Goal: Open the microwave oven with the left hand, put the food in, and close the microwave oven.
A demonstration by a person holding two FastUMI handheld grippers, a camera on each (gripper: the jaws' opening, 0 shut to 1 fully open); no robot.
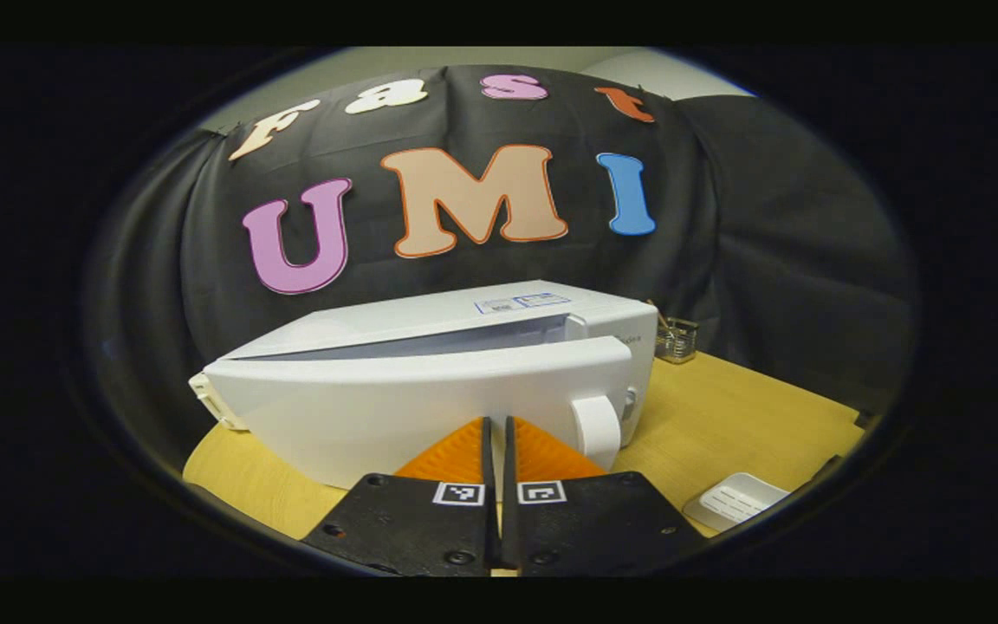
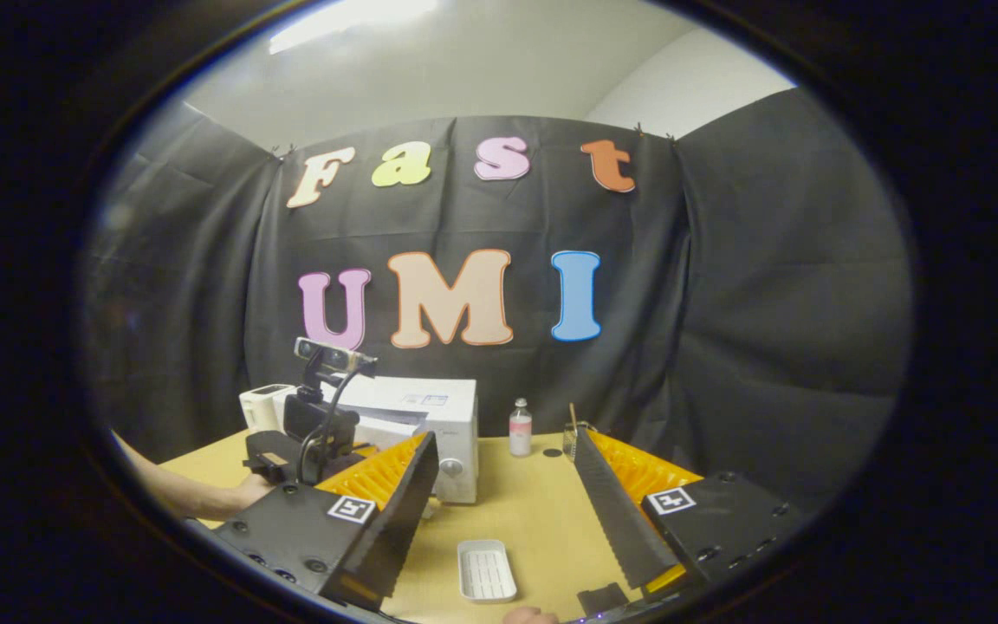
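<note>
In the left gripper view, the left gripper [image 1: 499, 451] sits at the bottom of the frame with its two fingers drawn together, only a thin slit between them and nothing held there. Their tips lie right up against the front of the white box-shaped microwave oven [image 1: 430, 381], whether touching it or just short of it cannot be told. The oven's door is swung partly out, leaving a dark wedge of gap along its top edge, and a round white knob [image 1: 596, 426] shows just right of the fingertips. The oven stands on a yellow wooden table [image 1: 724, 407]. To the right, near the table's front edge, lies a small white rectangular ridged tray [image 1: 737, 500]. Farther back, beside the oven's right end, stands a small wire-mesh basket [image 1: 677, 338].

In the right gripper view, the right gripper [image 2: 499, 511] has its fingers spread wide apart, holding nothing. The white tray [image 2: 486, 569] lies on the table between them, close to the near edge. Further off to the left, a person's hand [image 2: 248, 494] holds the other gripper in front of the microwave [image 2: 434, 416]. Beyond, a small clear bottle with a pink label [image 2: 520, 428] stands near the cloth wall.
</note>
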